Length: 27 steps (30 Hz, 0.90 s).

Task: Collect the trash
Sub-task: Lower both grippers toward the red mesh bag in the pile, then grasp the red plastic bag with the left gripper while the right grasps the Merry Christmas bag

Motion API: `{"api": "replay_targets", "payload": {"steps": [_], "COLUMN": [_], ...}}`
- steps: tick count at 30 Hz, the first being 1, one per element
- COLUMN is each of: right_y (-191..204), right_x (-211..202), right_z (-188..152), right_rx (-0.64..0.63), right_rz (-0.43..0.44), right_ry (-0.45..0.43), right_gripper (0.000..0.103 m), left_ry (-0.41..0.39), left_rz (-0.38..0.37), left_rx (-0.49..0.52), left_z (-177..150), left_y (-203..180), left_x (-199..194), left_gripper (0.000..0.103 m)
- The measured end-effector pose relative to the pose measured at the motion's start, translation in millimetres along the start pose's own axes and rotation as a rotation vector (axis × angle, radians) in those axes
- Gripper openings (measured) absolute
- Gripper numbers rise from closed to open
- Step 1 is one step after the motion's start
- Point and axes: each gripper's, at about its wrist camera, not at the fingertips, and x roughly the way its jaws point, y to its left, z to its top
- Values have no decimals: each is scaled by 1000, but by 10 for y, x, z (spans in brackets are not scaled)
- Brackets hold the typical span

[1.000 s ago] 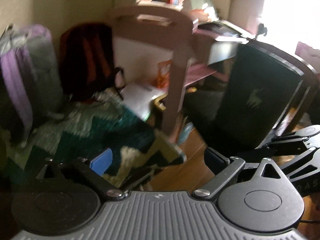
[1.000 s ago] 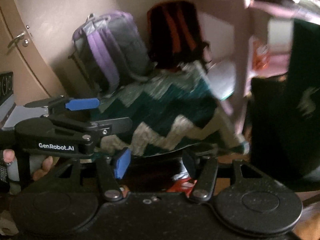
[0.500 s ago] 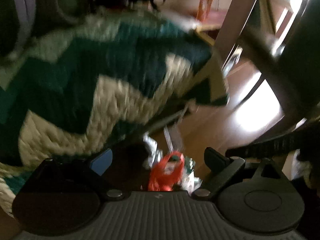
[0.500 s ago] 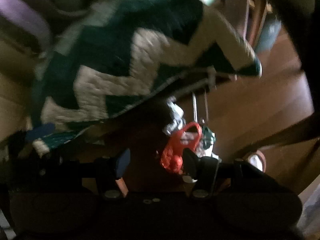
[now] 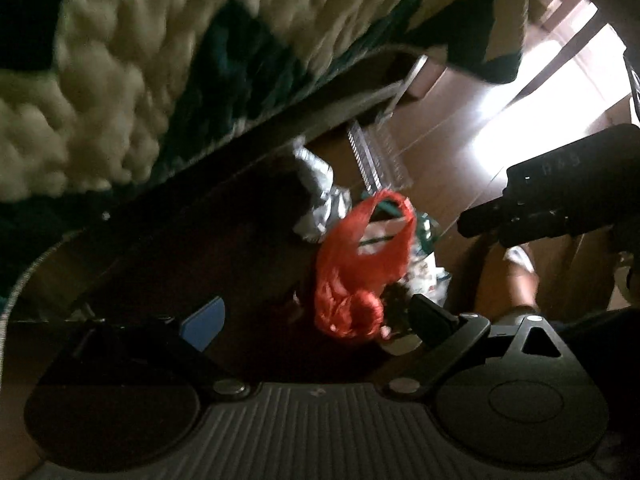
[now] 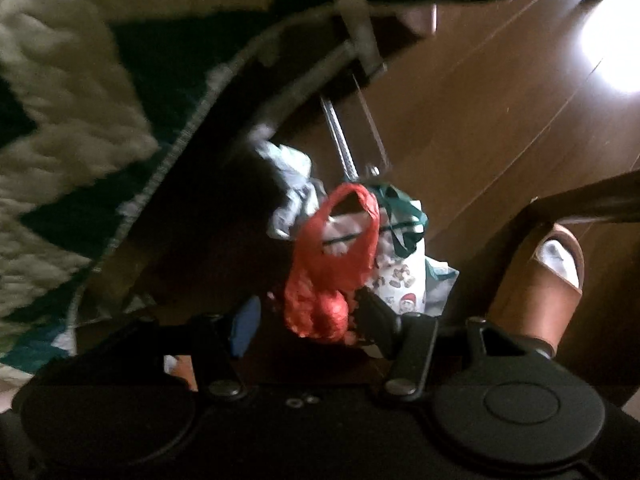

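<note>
Floor level, beside a bed. A knitted blanket (image 5: 120, 80), cream and dark green zigzag, hangs over the bed edge (image 5: 248, 148) and fills the upper left of both views. Under that edge lies deep shadow, with little room above the floor there. To the right the wood floor (image 6: 500, 100) lies bare and open, with a bright patch of light toward the far right.

The trash sits on the floor right at the bed edge, half in shadow: a red plastic bag (image 5: 356, 272) bunched at the bottom with its handle loop standing up, a crumpled white wrapper (image 5: 320, 200) just behind it against the dark, and a printed white bag (image 6: 404, 280) with green handles touching its right side. A clear ridged plastic piece (image 5: 376, 156) lies just beyond, toward the open floor.

A brown sandal over a white sock (image 6: 548, 276) stands near the pile on the right; a dark furniture leg (image 6: 592, 200) crosses above it.

Left tool (image 5: 312, 320): jaws spread wide, pointing steeply down; the red bag shows between them but neither pad presses on it. Right tool (image 6: 308, 320): also spread wide, the bunched end of the red bag between its fingers, no grip visible. The right tool's body shows in the left view at the right edge.
</note>
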Motion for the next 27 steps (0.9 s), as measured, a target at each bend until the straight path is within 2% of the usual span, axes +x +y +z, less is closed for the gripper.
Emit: {"api": "replay_targets", "payload": {"steps": [4,8,15,20,23,26,27], "right_y": [-143,-286,-446,-444,-426,-465,-482], "right_x": [305,635,1125,1426,1563,1670,1700], "right_z": [107,114,97,92,86,92,96], "right_rx": [65,73,53,25,-18,-24,-22], "right_rz": [1,-72,-139,-129,-158,-182,-177], "right_ry": [57,108,169,202,214,215,218], "right_gripper": [57,57,57,57,57,57,57], "left_ry": [51,75,105,133,151,166,169], "left_rz": [-22,-55,-75,-58,-53,-63,-61], "left_rx": [56,102,186,222,230,256,263], "left_z": [-39,-61,-226,-313,-342,-365,-368], "left_y": [-40,-150,-370,-452,-471,-511,-523], "left_x": [319,633,1179,1474,1610,1725,1760], "left_gripper": [98,98,97,85,78,77,73]}}
